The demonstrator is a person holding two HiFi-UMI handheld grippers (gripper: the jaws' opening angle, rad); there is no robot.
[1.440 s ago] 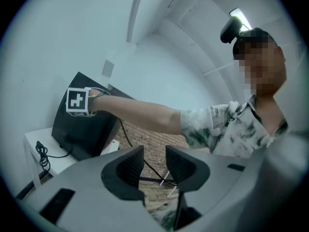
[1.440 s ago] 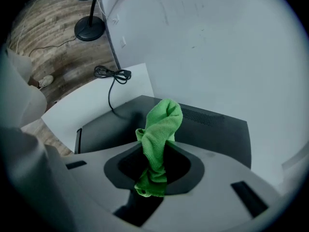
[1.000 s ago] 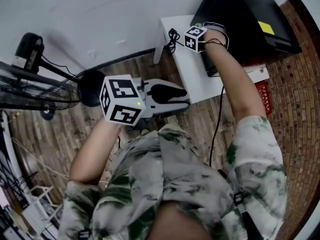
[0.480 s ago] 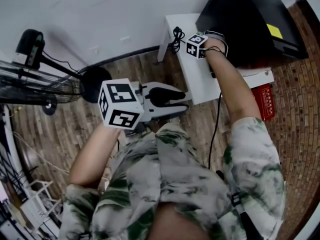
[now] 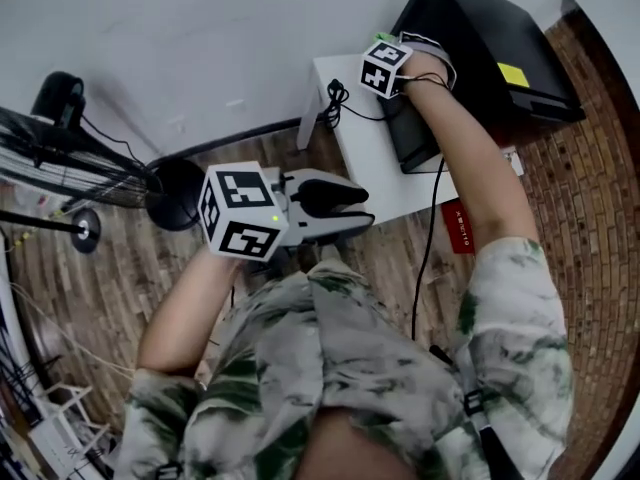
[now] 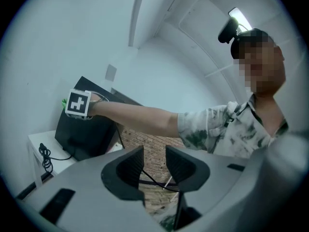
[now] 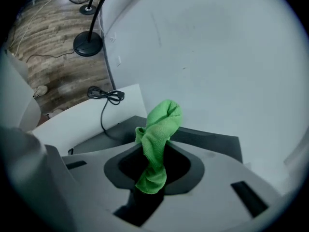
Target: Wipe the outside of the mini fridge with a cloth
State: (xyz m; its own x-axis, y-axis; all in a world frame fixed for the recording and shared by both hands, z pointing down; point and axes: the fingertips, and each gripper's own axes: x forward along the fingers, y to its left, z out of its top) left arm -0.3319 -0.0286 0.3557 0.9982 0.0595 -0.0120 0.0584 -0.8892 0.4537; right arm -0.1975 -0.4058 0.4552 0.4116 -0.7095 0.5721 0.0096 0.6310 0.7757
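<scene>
Right gripper (image 7: pixel 154 164): jaws are closed on green cloth (image 7: pixel 161 124). Cloth is pinched at its middle; one end stands out ahead of jaws, other end hangs down behind them.
Left gripper (image 6: pixel 153 164): jaws are a little apart, nothing is held betw. them. It is held in front of person's torso, well apart from fridge.
Mini fridge (image 5: pixel 480 48): black, set on white table (image 5: pixel 365 143) by the wall, at upper right of head view.
Cloth vs. fridge: cloth is held at fridge's top edge, near the wall; if they touch cannot be told.
Cable (image 5: pixel 335 96): coiled on table, just beside fridge.
Fan base (image 5: pixel 176 192): round, black, on wood floor (image 5: pixel 110 268), left of table and apart from it.
</scene>
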